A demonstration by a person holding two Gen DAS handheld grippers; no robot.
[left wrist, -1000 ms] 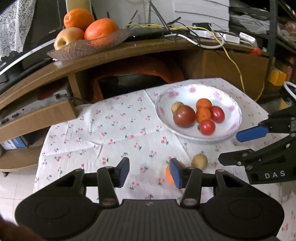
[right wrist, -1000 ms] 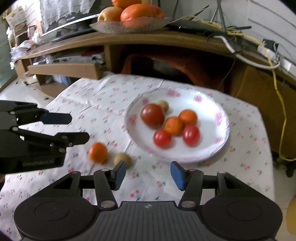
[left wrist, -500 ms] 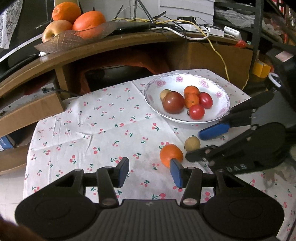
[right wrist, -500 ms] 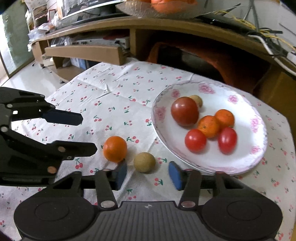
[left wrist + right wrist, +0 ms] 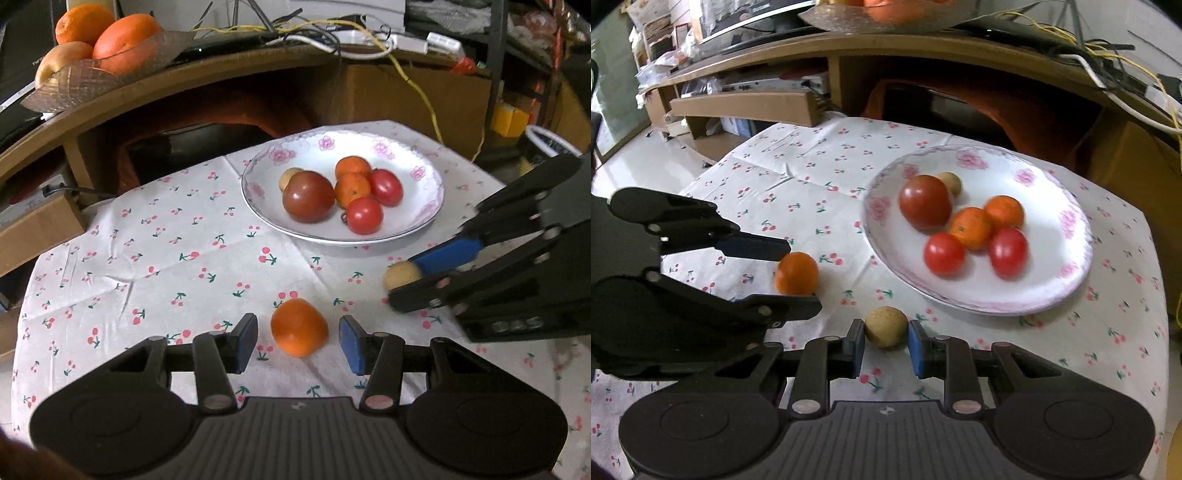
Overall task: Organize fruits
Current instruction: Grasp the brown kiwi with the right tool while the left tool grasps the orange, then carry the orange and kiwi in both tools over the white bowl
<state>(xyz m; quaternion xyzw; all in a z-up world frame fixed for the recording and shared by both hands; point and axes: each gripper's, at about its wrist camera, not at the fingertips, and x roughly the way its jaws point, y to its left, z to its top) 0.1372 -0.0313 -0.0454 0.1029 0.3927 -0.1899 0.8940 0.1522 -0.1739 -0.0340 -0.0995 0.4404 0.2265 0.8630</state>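
Note:
A small orange lies on the cherry-print cloth between the open fingers of my left gripper, apart from both pads. It also shows in the right wrist view. A small tan round fruit sits between the pads of my right gripper, which have closed in to its sides. That fruit shows in the left wrist view between the right gripper's fingers. A flowered white plate holds tomatoes, small oranges and one tan fruit.
A glass bowl of large oranges and an apple stands on the curved wooden shelf behind the table. Cables and boxes crowd the shelf. The table's edge is close on the right.
Both grippers have moved down and forward. The orange now sits between the left fingers. The right fingers have narrowed around the tan fruit.

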